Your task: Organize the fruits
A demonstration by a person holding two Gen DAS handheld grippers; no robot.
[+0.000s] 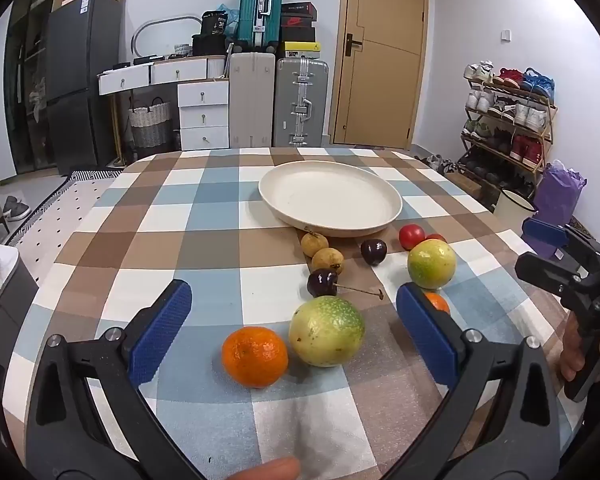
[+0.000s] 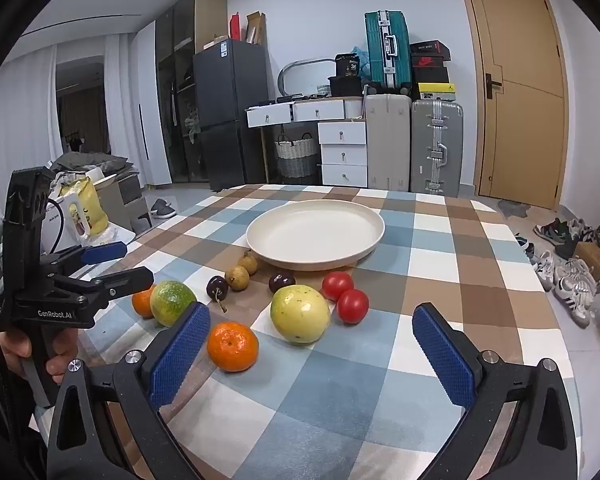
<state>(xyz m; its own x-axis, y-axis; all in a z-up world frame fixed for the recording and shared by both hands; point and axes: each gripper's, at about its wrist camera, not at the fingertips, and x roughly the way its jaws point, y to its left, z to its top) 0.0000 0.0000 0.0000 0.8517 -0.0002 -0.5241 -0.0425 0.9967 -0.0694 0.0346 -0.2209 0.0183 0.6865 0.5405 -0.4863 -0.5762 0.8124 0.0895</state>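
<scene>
Readable writing: "GenRobot.AI" in white on the black body of the left tongs [image 2: 114, 268], seen from the right wrist view; "DAS" partly legible on the right tongs [image 1: 540, 248] handle in the left view. A black box on the back shelf shows "36"; a black shoebox carries a red swoosh logo.

Left tongs [image 1: 294, 316] released, blue pads wide apart, gripping nothing; a round orange mandarin [image 1: 255, 356] and a green-yellow speckled round fruit [image 1: 326, 331] lie on the counter between the pads, untouched. Right tongs [image 2: 310, 344] also released and holding nothing; a second mandarin [image 2: 232, 346] and a yellow-green round fruit [image 2: 300, 313] sit ahead of its pads.

All fruit lies on the checked blue-brown-white cloth counter [image 2: 440, 248], just in front of the round cream plate [image 2: 316, 216], which holds nothing. Two red tomatoes [image 2: 345, 295] touch each other, right of the yellow-green fruit. Two dark cherries [image 2: 217, 286], one with a stem. Two small tan round fruits [image 2: 242, 271] nearest the plate rim.

Open cloth left, right and behind the plate; counter's far edge curved. Near strip below the tongs is bare cloth.
</scene>
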